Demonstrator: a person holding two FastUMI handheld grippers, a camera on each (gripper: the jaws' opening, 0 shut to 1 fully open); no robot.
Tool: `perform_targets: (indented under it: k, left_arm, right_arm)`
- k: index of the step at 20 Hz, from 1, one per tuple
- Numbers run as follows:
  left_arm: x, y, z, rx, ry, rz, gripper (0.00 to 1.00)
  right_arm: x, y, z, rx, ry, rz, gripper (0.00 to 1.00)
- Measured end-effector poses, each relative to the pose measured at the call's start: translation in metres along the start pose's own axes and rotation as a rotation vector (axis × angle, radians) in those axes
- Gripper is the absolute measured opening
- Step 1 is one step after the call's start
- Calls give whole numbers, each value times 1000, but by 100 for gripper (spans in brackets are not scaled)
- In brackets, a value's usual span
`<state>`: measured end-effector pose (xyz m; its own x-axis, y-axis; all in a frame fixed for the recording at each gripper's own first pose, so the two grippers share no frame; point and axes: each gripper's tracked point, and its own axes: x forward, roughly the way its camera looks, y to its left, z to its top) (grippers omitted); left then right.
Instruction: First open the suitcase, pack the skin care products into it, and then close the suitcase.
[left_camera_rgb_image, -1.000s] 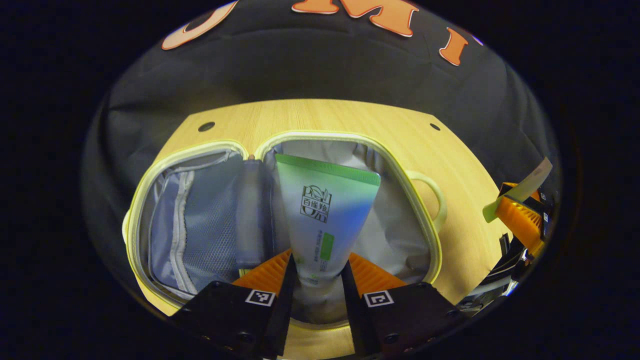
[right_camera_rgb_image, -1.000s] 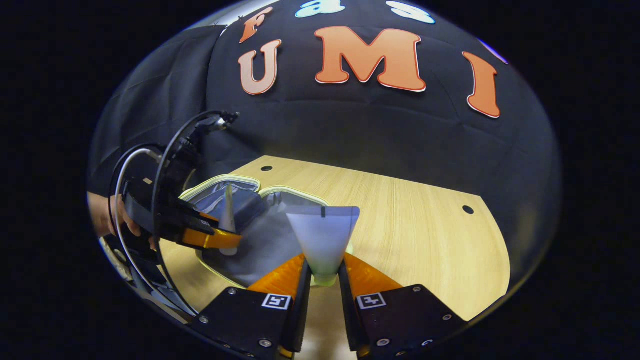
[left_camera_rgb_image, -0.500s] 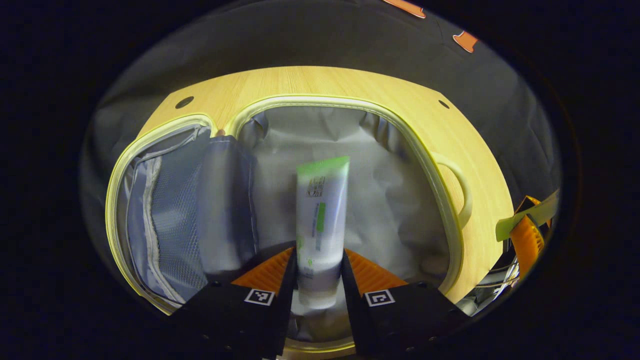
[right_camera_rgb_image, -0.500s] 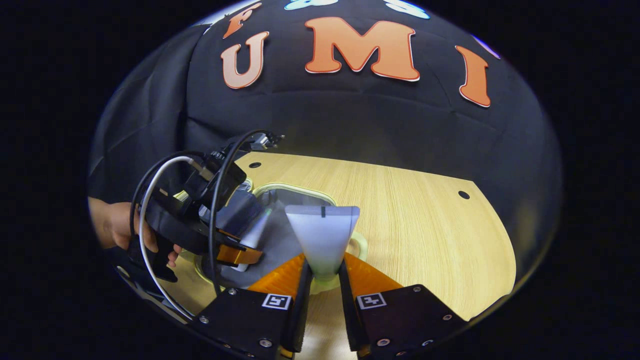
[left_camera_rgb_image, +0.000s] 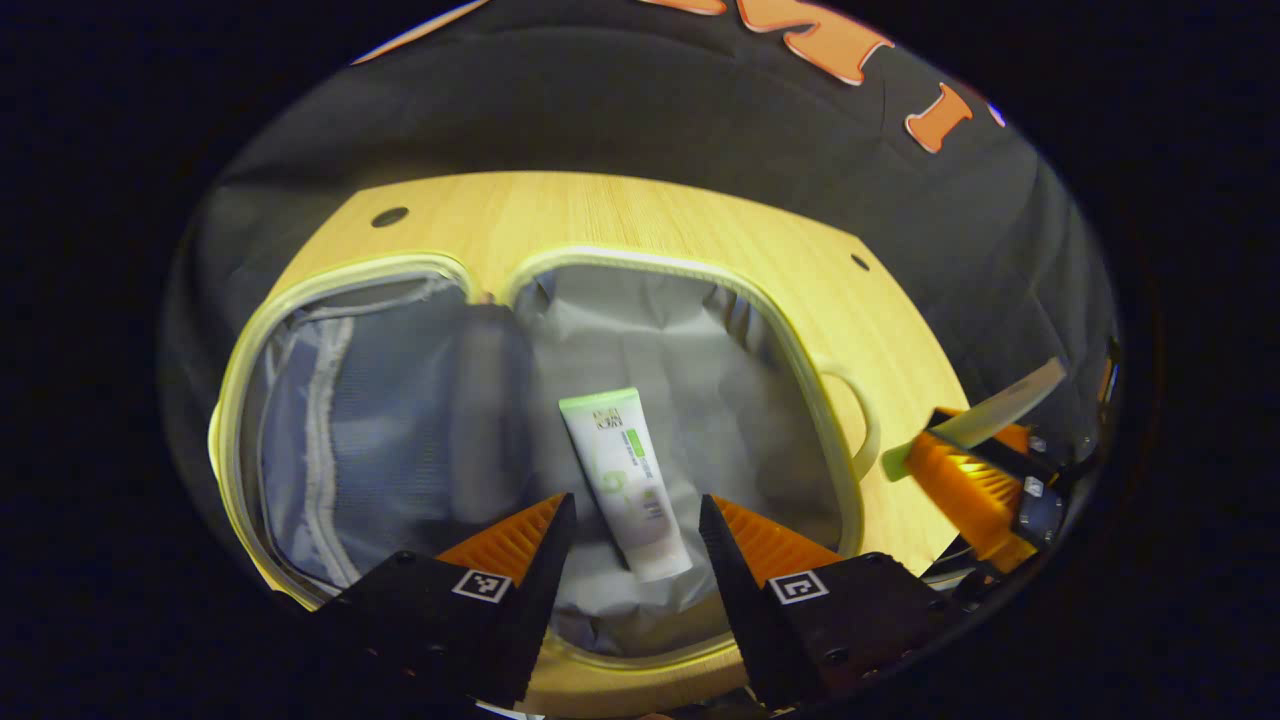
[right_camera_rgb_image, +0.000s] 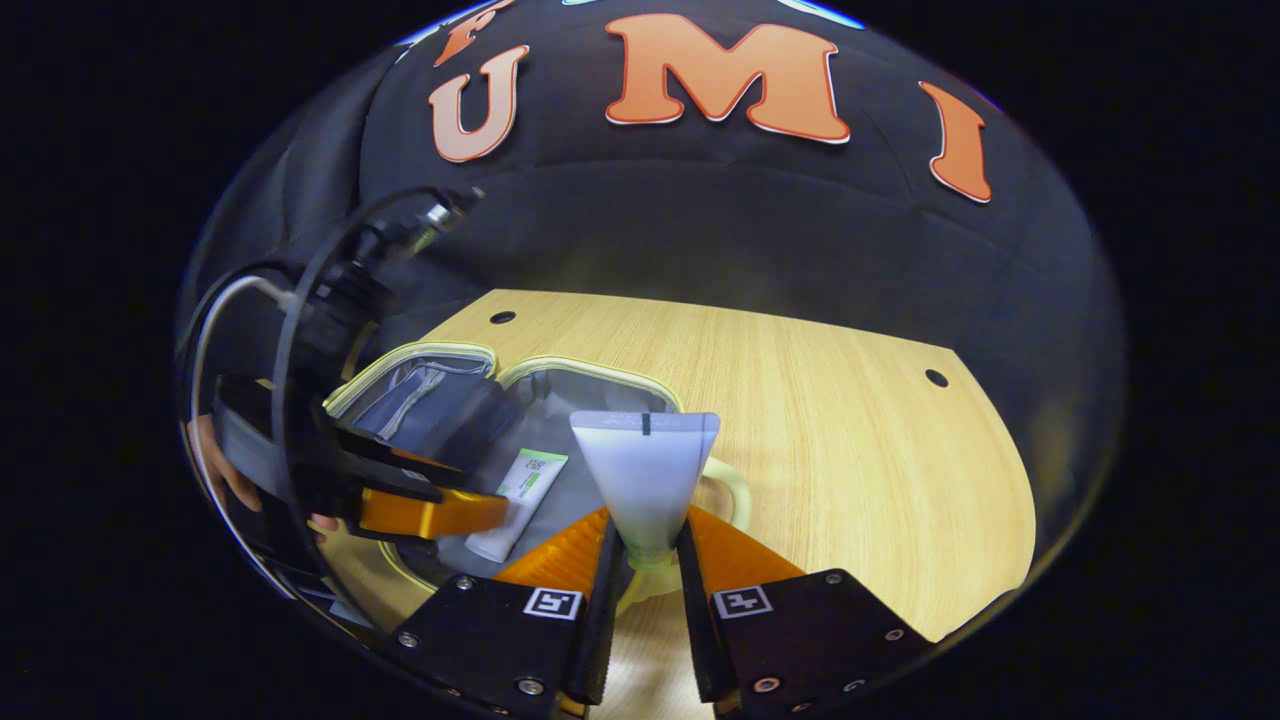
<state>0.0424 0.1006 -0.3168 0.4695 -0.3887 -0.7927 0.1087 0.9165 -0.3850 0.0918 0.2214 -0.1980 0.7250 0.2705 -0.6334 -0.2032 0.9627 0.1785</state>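
Two tubes in play. One, a green-topped tube (left_camera_rgb_image: 625, 482), lies flat on the grey lining of the open suitcase (left_camera_rgb_image: 840, 440), in the compartment on the handle side, cap end nearest the left gripper (left_camera_rgb_image: 632, 520). That gripper's fingers stand apart on either side of the tube and touch nothing. The suitcase sits opened out on the wooden table (right_camera_rgb_image: 830, 420), its mesh-pocket half lying beside the lined half.

Second, a pale tube (right_camera_rgb_image: 645, 480) stands upright, clamped at its narrow end between the fingers of the right gripper (right_camera_rgb_image: 648, 548), held near the suitcase handle (right_camera_rgb_image: 735, 490) and not yet over the lining.

Risks, as judged:
- Right gripper pinches only the neck; the broad crimped end is top-heavy, so the tube could pivot or slip on the way in.
- Left gripper hangs over the same compartment; both tools there at once could collide.
- A tube dropped across the rim would foul the zip and stop the lid closing.
- Loose tubes may slide towards the hinge when the halves are folded.
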Motion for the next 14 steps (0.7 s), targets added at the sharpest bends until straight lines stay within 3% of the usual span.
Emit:
perform_targets:
  k: [3,6,7,14]
  left_arm:
    - [-32,30,25,-15,-118,46,87]
    - [-78,70,47,-42,-209,103,88]
    - [-94,85,52,-53,-230,130,94]
    - [-193,202,63,-158,-298,329,91]
  right_arm:
    - [16,17,-8,7,45,31,34]
    - [34,33,-21,29,96,57,34]
    - [39,38,-27,32,115,61,34]
    - [66,50,-50,75,263,50,34]
